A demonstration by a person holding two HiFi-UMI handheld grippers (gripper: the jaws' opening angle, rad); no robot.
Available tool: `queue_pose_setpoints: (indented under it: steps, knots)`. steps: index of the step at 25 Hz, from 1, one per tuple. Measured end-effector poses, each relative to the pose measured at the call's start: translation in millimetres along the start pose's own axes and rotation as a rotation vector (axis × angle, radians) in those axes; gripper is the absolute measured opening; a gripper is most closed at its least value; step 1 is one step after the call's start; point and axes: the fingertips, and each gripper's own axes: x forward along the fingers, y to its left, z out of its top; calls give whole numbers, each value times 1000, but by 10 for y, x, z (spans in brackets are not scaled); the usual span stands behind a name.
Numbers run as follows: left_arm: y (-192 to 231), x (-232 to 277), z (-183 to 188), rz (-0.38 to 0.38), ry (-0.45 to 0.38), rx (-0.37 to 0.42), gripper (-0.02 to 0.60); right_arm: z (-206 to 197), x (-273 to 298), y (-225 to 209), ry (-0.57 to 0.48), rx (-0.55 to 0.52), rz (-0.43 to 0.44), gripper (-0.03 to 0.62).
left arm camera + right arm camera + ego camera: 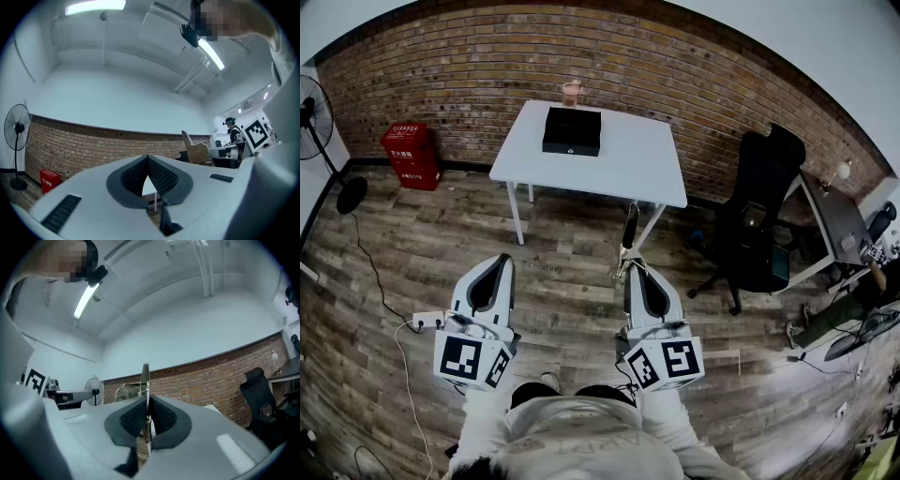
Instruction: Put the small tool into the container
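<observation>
Small tool (146, 373), a thin metal strip, sits clamped in right hand-held gripper (146, 405); left hand-held gripper (147, 161) closed.

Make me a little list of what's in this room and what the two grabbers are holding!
left gripper: fingers together, nothing between them
right gripper: fingers shut on the small tool, which sticks out past the tips
container: black box on the white table, ahead of both grippers
cup: at the table's far edge, behind the container
on the floor: red box and fan on the left, black chair on the right
tool in container: not yet
</observation>
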Motion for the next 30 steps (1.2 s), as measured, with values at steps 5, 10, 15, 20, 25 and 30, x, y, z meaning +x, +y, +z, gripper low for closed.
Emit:
queue_pose_setpoints:
  steps: [5,10,15,20,25,30]
  knots:
    - [86,-20,51,-5,-4,1,5,38,25,54,-3,-10,-2,11]
    - [175,-10,84,-10,-12,3,5,28,86,109,-1,-16,-2,11]
    - [337,-26,68,-15,-19,4,5,-41,194,220,-2,-7,-4,11]
    - [467,-17,41,-32,-13,5,5,-46,289,296,-25,13,-12,11]
    - [574,36,10,-55,-16,6,5,-80,388,358,-42,12,-12,11]
    - [693,163,-26,-56,-16,-4,5,-120,551,313,-35,19,-17,11]
